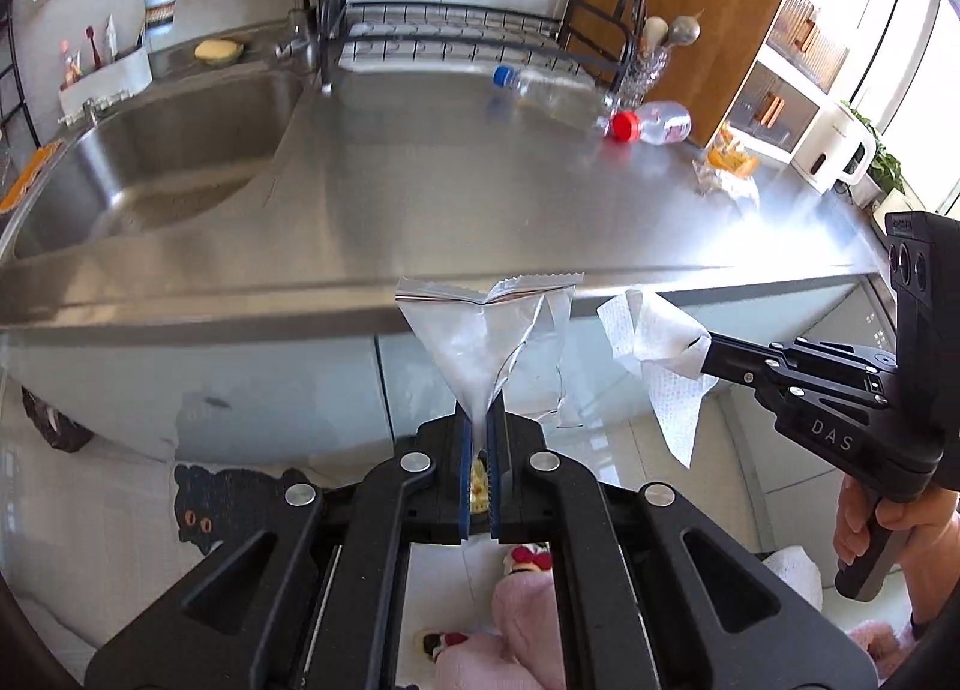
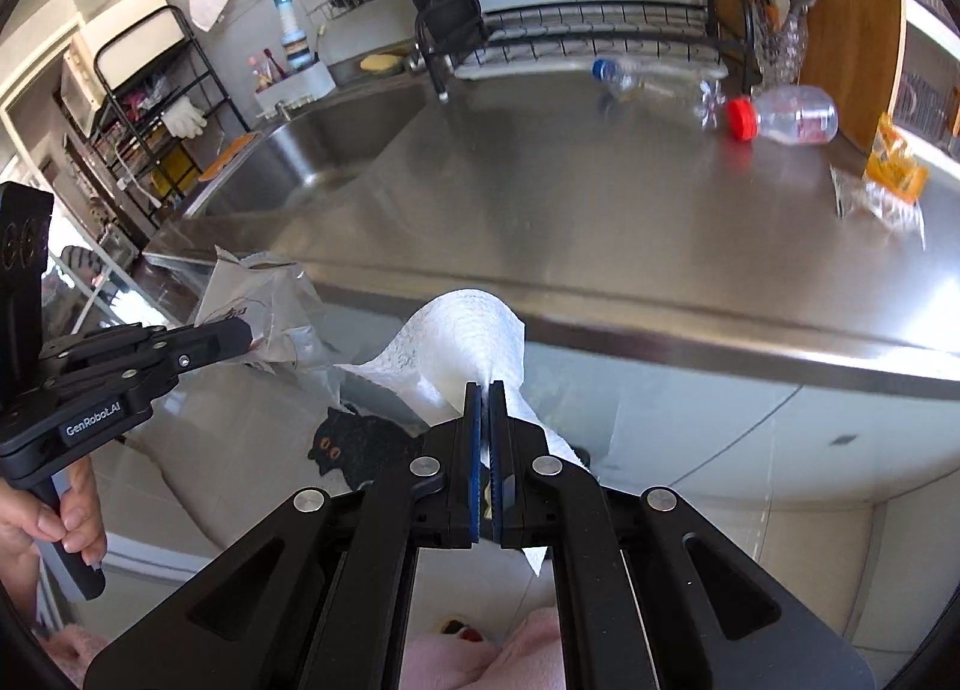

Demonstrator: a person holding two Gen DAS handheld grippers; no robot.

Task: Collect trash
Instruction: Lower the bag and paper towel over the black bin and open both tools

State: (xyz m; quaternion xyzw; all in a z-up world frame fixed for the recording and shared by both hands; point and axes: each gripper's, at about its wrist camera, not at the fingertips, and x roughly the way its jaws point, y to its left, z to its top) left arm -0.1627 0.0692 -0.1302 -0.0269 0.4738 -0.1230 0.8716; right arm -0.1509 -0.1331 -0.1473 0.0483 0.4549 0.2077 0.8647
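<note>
holding two pieces of trash out past the front lip of the tabletop [image 1: 456, 198], above the floor: left tool [image 1: 480, 420] clamped tight on one crinkled silvery foil wrapper [image 1: 480, 342], flared into a cone shape with a serrated top edge; right tool [image 2: 486, 390] pinched shut on one white, dimpled paper towel [image 2: 462, 330], soft and folded over the tips. seen from the left wrist view, right tool [image 1: 708, 345] sideways with the paper towel [image 1: 654, 354] drooping from it, a hand [image 1: 882, 516] wrapped around its black grip. seen from the right wrist view, left tool [image 2: 246, 333] biting the wrapper [image 2: 264, 294], another hand [image 2: 54, 516] on its handle. counting what remains on the brushed, shiny steel tabletop: two clear plastic bottles lying on their sides, one blue-capped bottle [image 1: 540, 87] and one red-capped bottle [image 1: 654, 125] with a printed label, touching or nearly so at the back right; one orange crumpled snack bag [image 1: 729, 165] near the right edge, well apart from both tools. counting further: one rounded steel sink [image 1: 150, 162] at left, one black wire dish rack [image 1: 474, 39] behind, one black cat-shaped mat [image 1: 234, 501] on the pale tiled floor.
</note>
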